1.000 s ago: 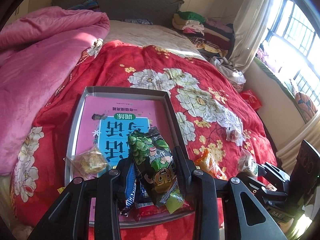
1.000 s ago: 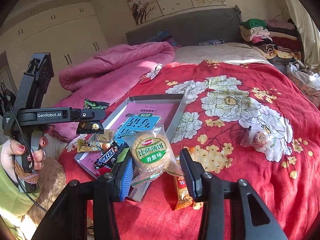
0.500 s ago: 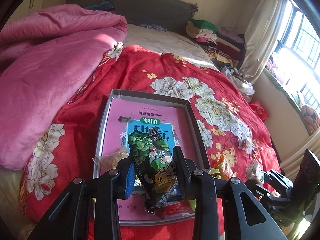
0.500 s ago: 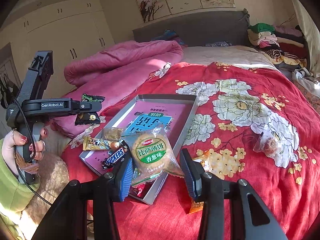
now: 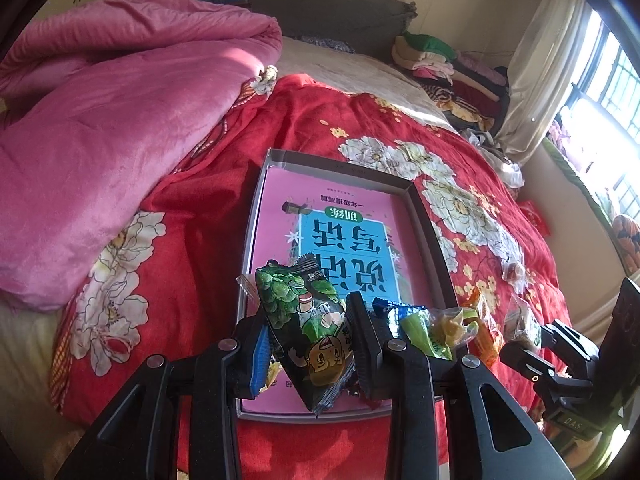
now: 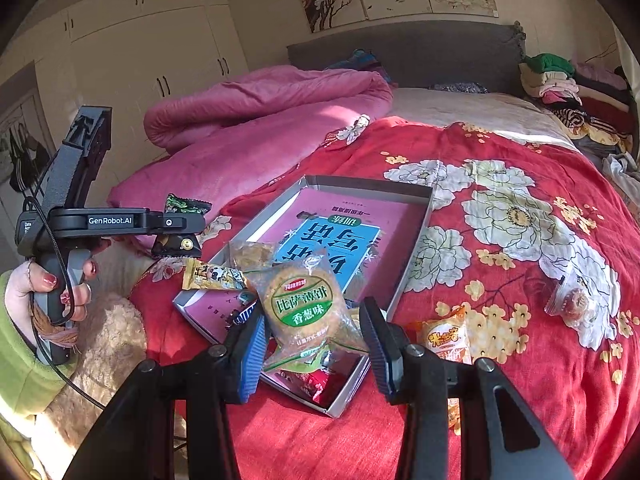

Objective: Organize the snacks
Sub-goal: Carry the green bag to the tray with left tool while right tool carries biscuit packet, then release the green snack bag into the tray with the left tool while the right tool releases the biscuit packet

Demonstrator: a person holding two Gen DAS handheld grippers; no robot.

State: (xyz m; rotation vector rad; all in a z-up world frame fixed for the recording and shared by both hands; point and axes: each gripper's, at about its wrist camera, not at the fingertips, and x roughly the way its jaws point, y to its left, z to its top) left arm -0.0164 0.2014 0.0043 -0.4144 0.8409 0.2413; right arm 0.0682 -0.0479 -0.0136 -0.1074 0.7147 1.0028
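Note:
A grey box with a pink and blue printed bottom lies on the red floral bedspread; it also shows in the right wrist view. My left gripper is shut on a green snack bag and holds it above the box's near end; it shows from the side in the right wrist view. My right gripper is shut on a round cracker pack above the box's near corner. Several snacks lie in the box, among them a yellow bar.
An orange snack pack and a clear-wrapped pastry lie on the bedspread right of the box. A pink quilt is heaped on the left. Folded clothes sit at the headboard. A window and curtain are at the right.
My left gripper has risen and drawn back to the left with the green bag. My right gripper has lifted the cracker pack and moved a little toward the box.

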